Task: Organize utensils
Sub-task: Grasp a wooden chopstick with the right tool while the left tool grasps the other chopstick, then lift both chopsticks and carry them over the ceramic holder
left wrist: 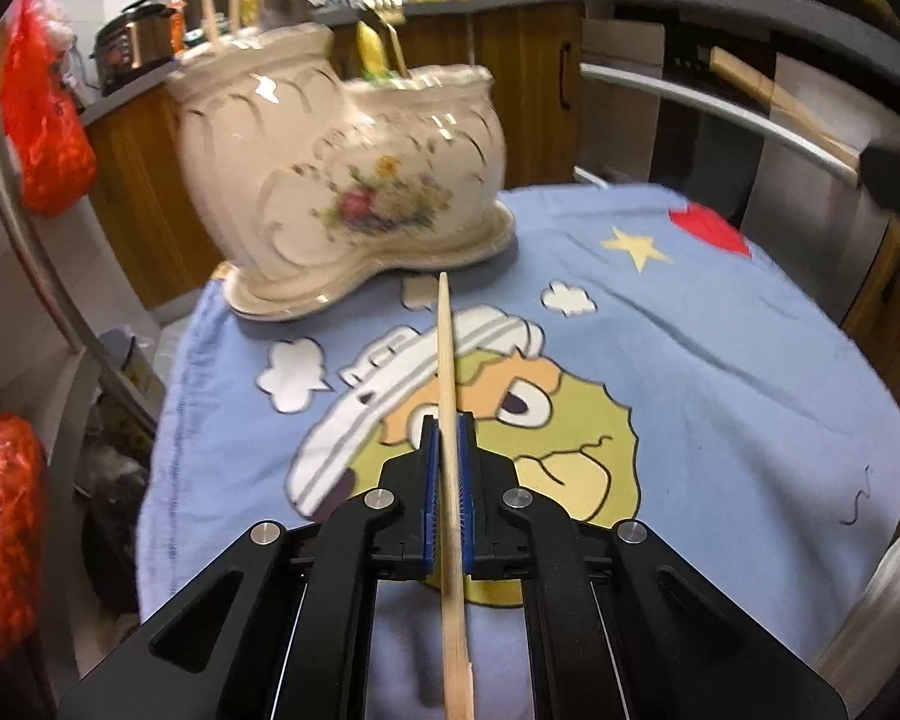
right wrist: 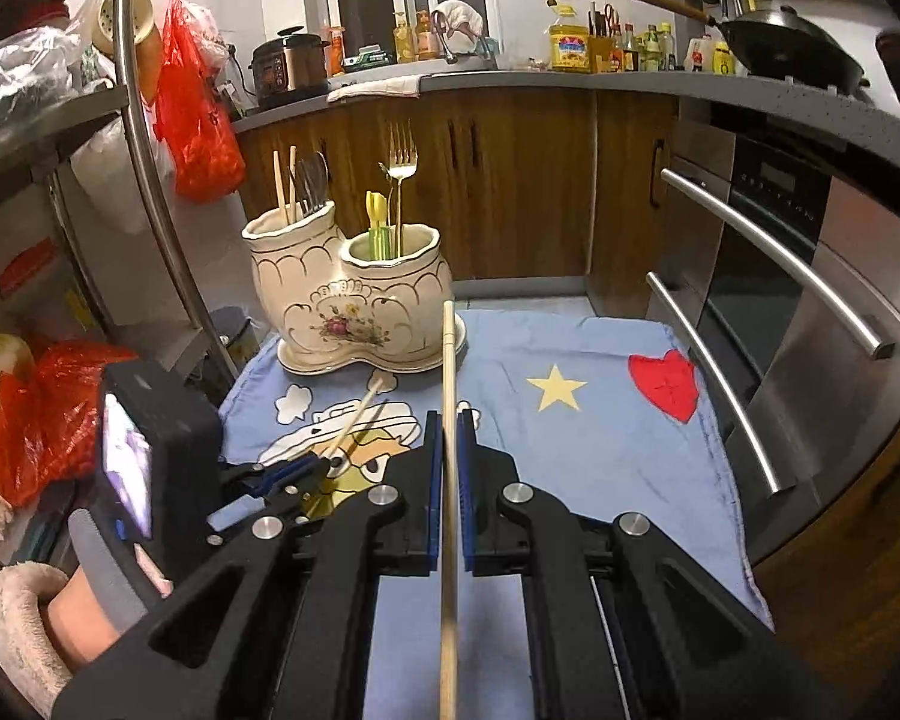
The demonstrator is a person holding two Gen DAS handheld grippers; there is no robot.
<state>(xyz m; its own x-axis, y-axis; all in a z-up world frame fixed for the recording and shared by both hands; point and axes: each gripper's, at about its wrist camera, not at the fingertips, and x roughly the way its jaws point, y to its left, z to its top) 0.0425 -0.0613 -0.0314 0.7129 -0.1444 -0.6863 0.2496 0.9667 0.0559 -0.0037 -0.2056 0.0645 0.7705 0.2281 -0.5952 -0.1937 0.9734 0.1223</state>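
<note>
Pickup looks done on both sides, transfer to the holder is the step in hand. Left gripper [left wrist: 448,420]: fingers closed down to chopstick width, blue pads clamped on a wooden chopstick [left wrist: 444,348] that runs straight out ahead between them, tip ending just short of the holder's base, tail sticking back past the linkage. Right gripper [right wrist: 448,420]: same story, fingers all but shut on a second chopstick [right wrist: 447,360], tip pointing at the right edge of the ceramic utensil holder [right wrist: 354,294]. Holder sits ahead and a bit left of both sets of fingers, on the blue cartoon cloth [right wrist: 600,420] covering the bench. Its taller left cup already has two chopsticks [right wrist: 284,183] plus dark utensils; the right cup has a fork [right wrist: 402,150] and yellow-green plastic pieces. From the right view the left gripper shows low on the left, nearer the cloth, its stick angled up toward the holder. Judgement: both sticks belong in the left cup with the other chopsticks. Next move calls for tipping each stick near vertical, tip down, lining it over the left cup's mouth and clearing the handles already standing there before letting go. Risk: sticks are gripped mid-length, so they could pivot in the pads during the tilt. The cup mouth is narrow and crowded.
</note>
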